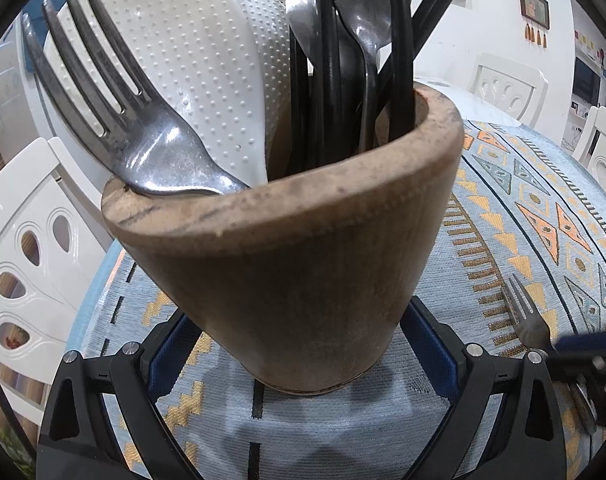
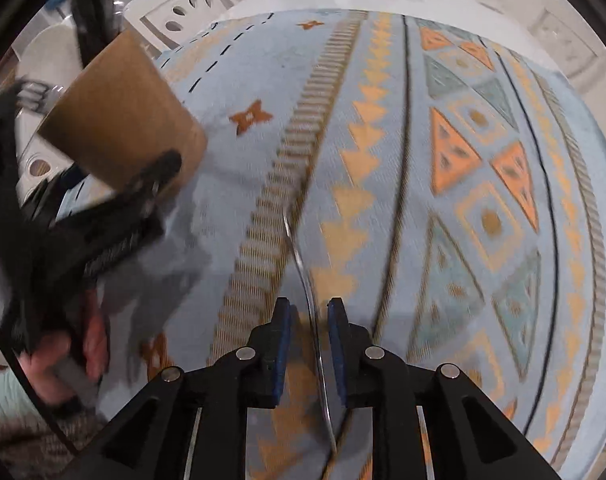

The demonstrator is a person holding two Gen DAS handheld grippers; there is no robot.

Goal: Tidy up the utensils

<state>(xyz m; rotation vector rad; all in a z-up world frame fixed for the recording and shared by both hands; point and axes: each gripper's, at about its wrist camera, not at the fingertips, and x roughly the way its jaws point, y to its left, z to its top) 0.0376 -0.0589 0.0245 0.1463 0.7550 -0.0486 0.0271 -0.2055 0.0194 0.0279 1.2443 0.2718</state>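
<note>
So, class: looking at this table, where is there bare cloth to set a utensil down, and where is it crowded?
Free: the patterned tablecloth right of the wooden holder, out to the far table edge. Crowded: the holder's mouth, packed with a fork, rice paddles and spoons, and the cloth around its base, flanked by the left gripper.

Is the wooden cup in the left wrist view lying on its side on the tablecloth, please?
No, the wooden cup stands upright on the tablecloth, with a fork and spoons sticking up out of it.
</note>
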